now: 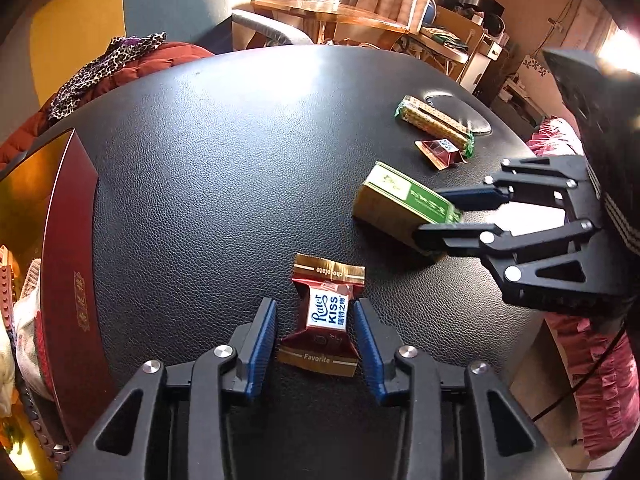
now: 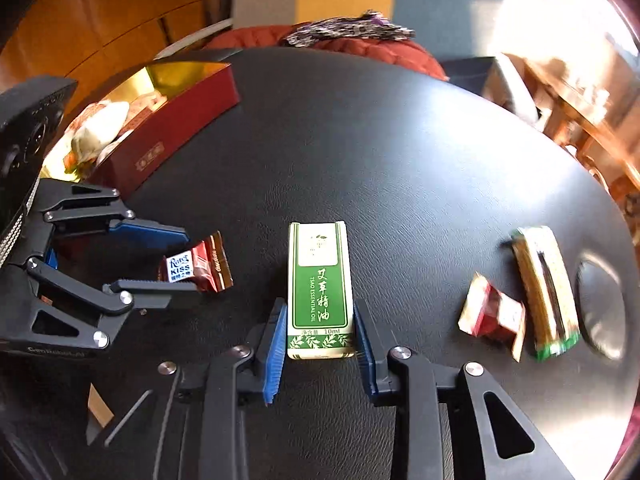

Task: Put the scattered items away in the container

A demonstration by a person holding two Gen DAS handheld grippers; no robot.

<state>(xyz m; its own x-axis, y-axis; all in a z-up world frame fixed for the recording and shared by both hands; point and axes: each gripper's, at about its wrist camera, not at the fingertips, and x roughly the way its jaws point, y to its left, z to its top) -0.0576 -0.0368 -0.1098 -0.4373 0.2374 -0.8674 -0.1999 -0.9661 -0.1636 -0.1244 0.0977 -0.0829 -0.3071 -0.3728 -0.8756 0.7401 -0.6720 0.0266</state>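
A red and gold chocolate candy (image 1: 326, 312) lies on the black table (image 1: 240, 160) between the pads of my left gripper (image 1: 316, 320). The right pad is at its edge and a thin gap shows on the left, so that gripper is open. My right gripper (image 2: 320, 332) is shut on the near end of a green and white essential-oil box (image 2: 320, 280), with both blue pads against its sides. The red container (image 1: 76, 240) with a gold inside stands at the table's left edge and holds several items.
A second red candy (image 2: 494, 314) and a green-ended biscuit pack (image 2: 544, 288) lie to the right, by an oval recess (image 2: 600, 304) in the tabletop. A red quilted cloth with leopard-print fabric (image 1: 108, 64) sits behind the table. Chairs and furniture stand beyond.
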